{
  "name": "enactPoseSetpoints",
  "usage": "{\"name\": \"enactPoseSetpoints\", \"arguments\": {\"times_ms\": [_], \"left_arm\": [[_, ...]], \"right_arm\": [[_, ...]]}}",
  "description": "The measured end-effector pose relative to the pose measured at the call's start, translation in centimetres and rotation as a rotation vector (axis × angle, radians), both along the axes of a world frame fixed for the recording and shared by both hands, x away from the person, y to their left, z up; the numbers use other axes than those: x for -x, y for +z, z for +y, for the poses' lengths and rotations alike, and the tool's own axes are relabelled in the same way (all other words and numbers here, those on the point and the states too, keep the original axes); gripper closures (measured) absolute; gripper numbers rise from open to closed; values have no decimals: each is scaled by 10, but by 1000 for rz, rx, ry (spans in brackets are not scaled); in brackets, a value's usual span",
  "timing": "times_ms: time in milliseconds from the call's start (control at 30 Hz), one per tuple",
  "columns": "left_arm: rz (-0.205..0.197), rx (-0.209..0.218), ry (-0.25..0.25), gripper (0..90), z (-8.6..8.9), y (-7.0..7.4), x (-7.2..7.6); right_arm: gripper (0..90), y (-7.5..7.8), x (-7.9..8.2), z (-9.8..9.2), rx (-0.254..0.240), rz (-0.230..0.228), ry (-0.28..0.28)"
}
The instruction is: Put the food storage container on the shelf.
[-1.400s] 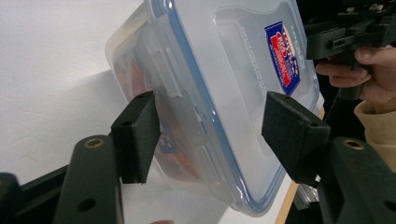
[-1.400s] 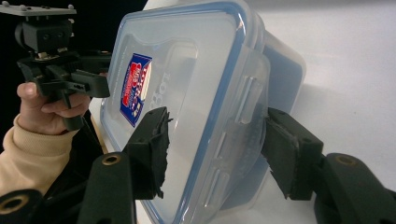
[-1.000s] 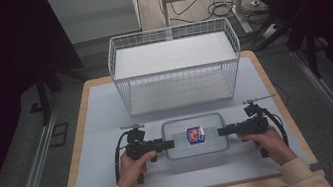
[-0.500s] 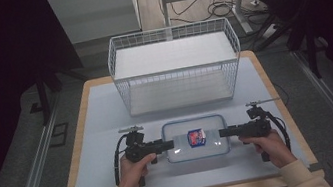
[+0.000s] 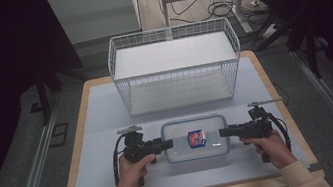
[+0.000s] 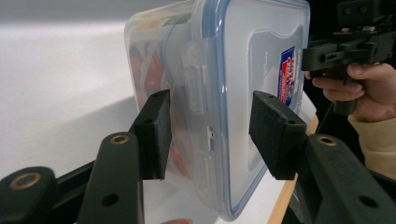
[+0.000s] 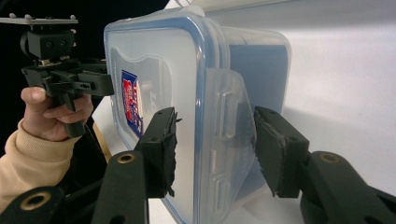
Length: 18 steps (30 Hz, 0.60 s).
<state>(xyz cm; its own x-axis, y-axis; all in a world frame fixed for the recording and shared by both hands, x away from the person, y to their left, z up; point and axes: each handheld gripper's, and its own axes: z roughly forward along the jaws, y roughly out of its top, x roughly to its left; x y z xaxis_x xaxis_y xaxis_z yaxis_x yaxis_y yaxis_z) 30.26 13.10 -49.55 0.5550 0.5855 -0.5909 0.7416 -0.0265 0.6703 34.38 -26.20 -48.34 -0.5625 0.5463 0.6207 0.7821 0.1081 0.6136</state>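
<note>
Clear lidded container (image 5: 195, 138) flat before wire basket (image 5: 175, 66).

Light is falling from overhead, brightening the pale worktop (image 5: 110, 133) while the surroundings at nine and three o'clock are sinking into near black. In both gripper views the white surface is washing out toward twelve o'clock, the container lid (image 6: 252, 56) is catching soft sheen, and the nearest black jaws are blurring slightly.

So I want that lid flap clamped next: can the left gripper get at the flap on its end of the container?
Probably yes. The left gripper is open with its jaws either side of the flap on the container; nothing sits between them.
</note>
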Motion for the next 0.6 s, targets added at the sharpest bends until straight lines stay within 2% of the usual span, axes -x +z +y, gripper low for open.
{"name": "enactPoseSetpoints", "arguments": {"times_ms": [67, 300, 600], "left_arm": [[-15, 16, -4, 526, 0, 4, 2], [-45, -1, 2, 522, 0, 11, 5], [-81, 5, 1, 521, 2, 22, 8]], "right_arm": [[505, 4, 0, -2, -9, -13, 1], [504, 12, 5, -1, -8, -53, -1], [505, 27, 10, 2, 2, -112, 0]]}}
